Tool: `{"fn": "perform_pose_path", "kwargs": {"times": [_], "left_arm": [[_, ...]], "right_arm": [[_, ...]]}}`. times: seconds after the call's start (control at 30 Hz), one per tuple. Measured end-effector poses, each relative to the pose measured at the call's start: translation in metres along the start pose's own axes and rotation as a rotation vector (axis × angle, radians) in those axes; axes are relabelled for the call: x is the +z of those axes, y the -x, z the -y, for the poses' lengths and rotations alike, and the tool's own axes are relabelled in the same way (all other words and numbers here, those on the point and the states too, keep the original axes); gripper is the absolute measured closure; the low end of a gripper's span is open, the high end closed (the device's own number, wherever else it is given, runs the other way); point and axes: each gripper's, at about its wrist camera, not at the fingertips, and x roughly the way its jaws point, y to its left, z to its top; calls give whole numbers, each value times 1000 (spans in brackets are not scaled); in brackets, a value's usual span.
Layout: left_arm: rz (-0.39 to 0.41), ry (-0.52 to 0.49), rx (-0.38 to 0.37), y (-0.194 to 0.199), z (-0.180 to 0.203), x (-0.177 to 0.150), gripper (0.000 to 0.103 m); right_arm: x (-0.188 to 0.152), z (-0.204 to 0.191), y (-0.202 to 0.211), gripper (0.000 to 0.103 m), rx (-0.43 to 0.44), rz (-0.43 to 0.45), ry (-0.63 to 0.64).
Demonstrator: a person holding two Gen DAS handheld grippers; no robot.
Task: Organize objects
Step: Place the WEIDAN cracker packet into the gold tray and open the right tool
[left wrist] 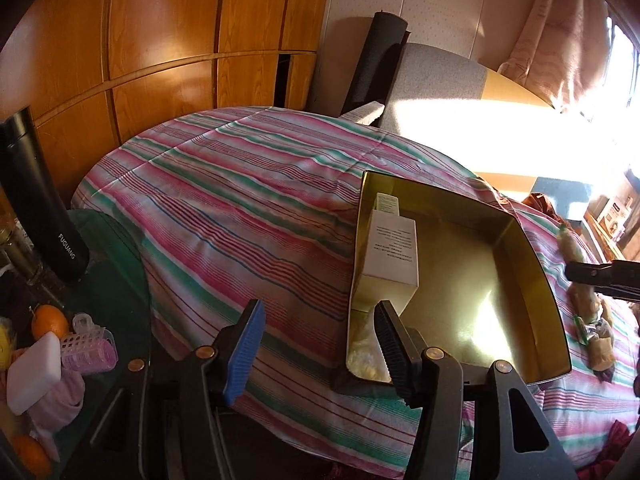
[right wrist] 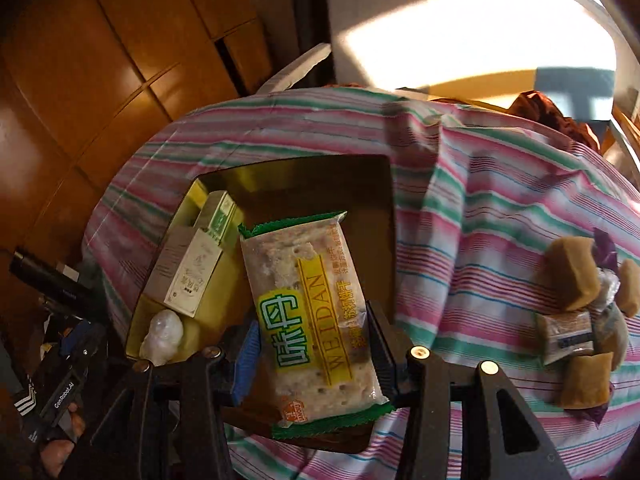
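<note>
Surroundings, left gripper (left wrist: 320, 344): striped bedspread (left wrist: 224, 208) directly ahead and beneath; black flask (left wrist: 42, 196) marked FUGUANG standing far to its left; below that, an orange (left wrist: 50, 322), a white sponge block (left wrist: 34, 372) and a pink hair roller (left wrist: 90, 350) lying close together. Wooden cabinet doors (left wrist: 160, 40) stand beyond the bed.

Gold tin (left wrist: 460, 280): open, resting on the bedspread, ahead and to the right of the left gripper; its near-left corner lies just beyond that gripper's right finger. Inside, along the left wall, a white carton (left wrist: 394, 252), with a second printed carton behind it (only its top shows).

Left gripper state: fingers spread wide apart, nothing between them.

Right gripper (right wrist: 312, 356): jaws clamped on a cracker packet (right wrist: 308, 316) with green ends and a yellow WEIDAN label. The packet sticks out forward over the tin's (right wrist: 384, 240) open interior, screening much of the floor of it. To the left of the packet, within the tin: a cream carton (right wrist: 192, 276), a green-and-white carton (right wrist: 220, 216), and a whitish wrapped lump (right wrist: 162, 336) at the near-left corner.

Loose items: tan wrapped sweets (right wrist: 580, 308) in a cluster on the bedspread, well to the right of the right gripper.

Unclear: whether the packet touches the tin floor; the lump's identity; small print on cartons.
</note>
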Motion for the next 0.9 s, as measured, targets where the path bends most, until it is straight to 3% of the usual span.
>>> {"fn": "perform_pose_path", "kwargs": {"times": [0.23, 0.4, 0.6, 0.9], "left_arm": [[-22, 34, 7, -5, -18, -6, 43], [-38, 52, 11, -10, -25, -8, 41], [-33, 32, -4, -8, -16, -9, 41], [-30, -39, -32, -5, 11, -9, 41]], "right_arm": [[-3, -60, -98, 53, 27, -196, -30], [-14, -70, -114, 52, 217, -280, -109], [-24, -64, -98, 52, 258, -243, -108], [-33, -35, -36, 52, 99, -40, -37]]}}
